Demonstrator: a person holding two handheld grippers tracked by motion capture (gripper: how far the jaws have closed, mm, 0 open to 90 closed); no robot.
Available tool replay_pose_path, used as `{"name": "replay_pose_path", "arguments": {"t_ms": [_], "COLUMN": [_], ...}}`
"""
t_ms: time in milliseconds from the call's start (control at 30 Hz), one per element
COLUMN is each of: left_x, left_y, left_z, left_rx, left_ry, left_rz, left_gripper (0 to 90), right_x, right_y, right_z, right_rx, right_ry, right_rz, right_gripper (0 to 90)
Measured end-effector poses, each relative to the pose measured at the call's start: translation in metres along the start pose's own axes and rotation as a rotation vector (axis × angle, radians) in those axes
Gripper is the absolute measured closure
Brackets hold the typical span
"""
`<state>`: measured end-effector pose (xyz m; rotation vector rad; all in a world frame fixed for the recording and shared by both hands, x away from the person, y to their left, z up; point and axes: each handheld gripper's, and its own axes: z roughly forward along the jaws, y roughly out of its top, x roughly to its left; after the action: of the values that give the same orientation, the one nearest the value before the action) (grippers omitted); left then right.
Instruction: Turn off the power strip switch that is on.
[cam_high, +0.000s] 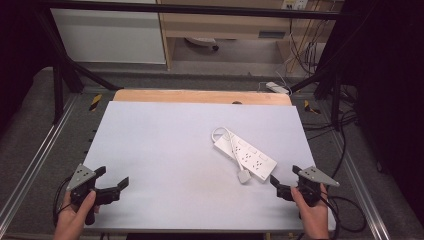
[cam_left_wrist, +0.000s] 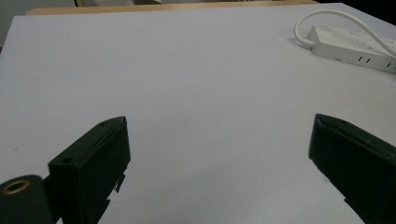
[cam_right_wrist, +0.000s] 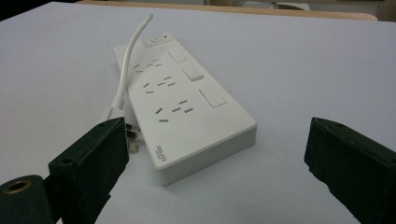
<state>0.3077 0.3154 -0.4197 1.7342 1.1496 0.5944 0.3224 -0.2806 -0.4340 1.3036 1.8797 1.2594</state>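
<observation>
Approaching looks like the step in hand: the right gripper (cam_high: 281, 186), jaws wide apart and empty, faces the white plastic power strip (cam_right_wrist: 187, 107) lying flat right of centre on the pale grey table (cam_high: 165, 150), its white plug (cam_right_wrist: 122, 122) just beside the left jaw. Next it probably needs to advance and close on the plug. The left gripper (cam_high: 111, 184) waits open, well apart.

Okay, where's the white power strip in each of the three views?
High view: power strip right of centre on the table, near the right gripper.
Left gripper view: top right corner.
Right gripper view: centre, straight ahead.
Shared landmark: its looped white cord.
</observation>
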Motion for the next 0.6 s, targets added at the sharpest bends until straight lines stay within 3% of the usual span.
{"name": "replay_pose_path", "arguments": {"t_ms": [333, 600], "left_x": [-0.0002, -0.0019], "left_y": [0.0009, 0.0004], "left_z": [0.0013, 0.0006], "left_rx": [0.003, 0.013], "left_ry": [0.002, 0.001], "left_rz": [0.003, 0.013], "left_gripper": [5.4, 5.4], "right_x": [0.0061, 0.0071], "right_y": [0.0034, 0.0070], "right_z": [0.0049, 0.0002], "right_rx": [0.011, 0.005], "right_ry": [0.013, 0.059], "right_rz": [-0.022, 0.014], "right_gripper": [5.4, 4.5]}}
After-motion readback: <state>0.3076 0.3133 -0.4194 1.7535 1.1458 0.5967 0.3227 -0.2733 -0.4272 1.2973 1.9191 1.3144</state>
